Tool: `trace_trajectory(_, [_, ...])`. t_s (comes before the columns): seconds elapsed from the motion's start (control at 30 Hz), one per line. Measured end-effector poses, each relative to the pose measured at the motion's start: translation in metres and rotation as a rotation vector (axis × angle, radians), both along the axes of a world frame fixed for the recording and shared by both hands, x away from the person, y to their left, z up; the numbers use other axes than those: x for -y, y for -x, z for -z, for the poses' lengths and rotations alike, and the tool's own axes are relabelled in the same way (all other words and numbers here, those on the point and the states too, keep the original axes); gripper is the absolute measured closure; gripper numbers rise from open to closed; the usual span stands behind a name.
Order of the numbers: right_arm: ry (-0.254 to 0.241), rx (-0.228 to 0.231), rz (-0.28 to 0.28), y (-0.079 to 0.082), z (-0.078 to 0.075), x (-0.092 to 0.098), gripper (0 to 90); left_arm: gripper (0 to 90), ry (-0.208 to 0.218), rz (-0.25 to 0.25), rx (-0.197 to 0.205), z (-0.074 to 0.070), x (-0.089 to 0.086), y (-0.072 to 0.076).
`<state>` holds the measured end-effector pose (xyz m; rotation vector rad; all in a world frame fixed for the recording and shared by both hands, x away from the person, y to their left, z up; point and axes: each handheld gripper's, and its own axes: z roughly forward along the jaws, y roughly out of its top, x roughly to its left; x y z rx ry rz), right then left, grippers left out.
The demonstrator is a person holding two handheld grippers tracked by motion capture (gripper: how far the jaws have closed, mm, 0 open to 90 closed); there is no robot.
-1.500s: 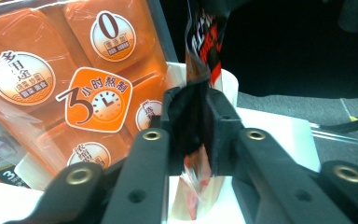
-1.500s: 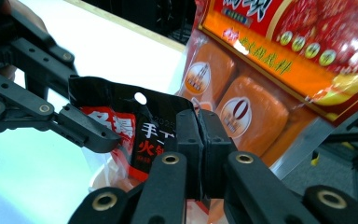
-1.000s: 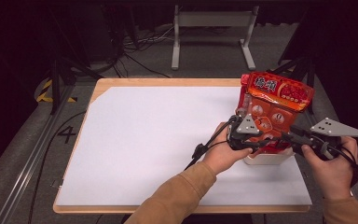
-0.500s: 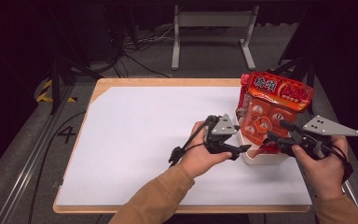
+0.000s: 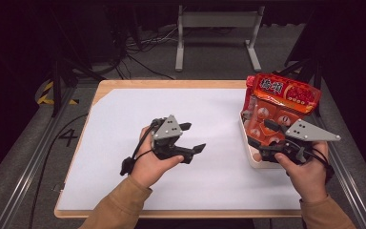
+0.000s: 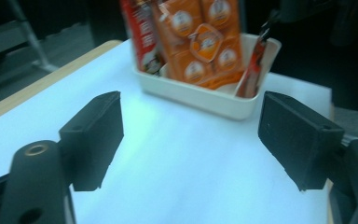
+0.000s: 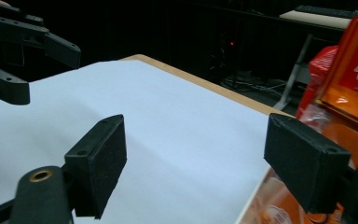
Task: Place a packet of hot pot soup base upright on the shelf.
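Both grippers are standing wide, jaws just opening, nothing between them. Left gripper [image 5: 190, 138] is hovering over bare white surface [image 5: 124, 124], well apart from the white tray [image 5: 248, 155] at 3 o'clock. Right gripper [image 5: 267, 138] is sitting at the tray, likely having released it. Tray is holding 2 upright packets: orange snack pack [image 6: 205, 42], red bag [image 5: 286, 93].

Both forearms reach in from the near edge. The left hand [image 5: 150, 162] holds the left gripper [image 5: 192, 137] level, pointing right, its jaws just opened wide with nothing between them. The right gripper [image 5: 269, 138] points forward-left, its jaws likewise just opened and empty.
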<state>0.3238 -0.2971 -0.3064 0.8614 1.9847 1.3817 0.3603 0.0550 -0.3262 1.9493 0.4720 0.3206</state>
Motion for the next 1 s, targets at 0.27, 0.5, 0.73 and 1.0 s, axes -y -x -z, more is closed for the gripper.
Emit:
trace_trajectory(0.27, [-0.048, 0.026, -0.064, 0.0, 0.016, -0.014, 21.2, 20.4, -0.016, -0.049, -0.022, 0.012, -0.033, 0.011])
trace_trajectory(0.5, [-0.044, 0.006, -0.085, -0.001, 0.037, -0.023, 20.9, 19.7, -0.027, -0.108, -0.017, 0.031, -0.065, 0.021])
trace_trajectory(0.73, [-0.045, 0.019, -0.112, 0.0, 0.051, -0.027, 20.6, 19.5, 0.029, -0.154, -0.004, 0.048, -0.1, 0.026])
trace_trajectory(1.0, [-0.051, 0.018, -0.127, 0.0, 0.075, -0.028, 20.6, 18.1, 0.056, -0.207, -0.042, 0.064, -0.122, 0.024])
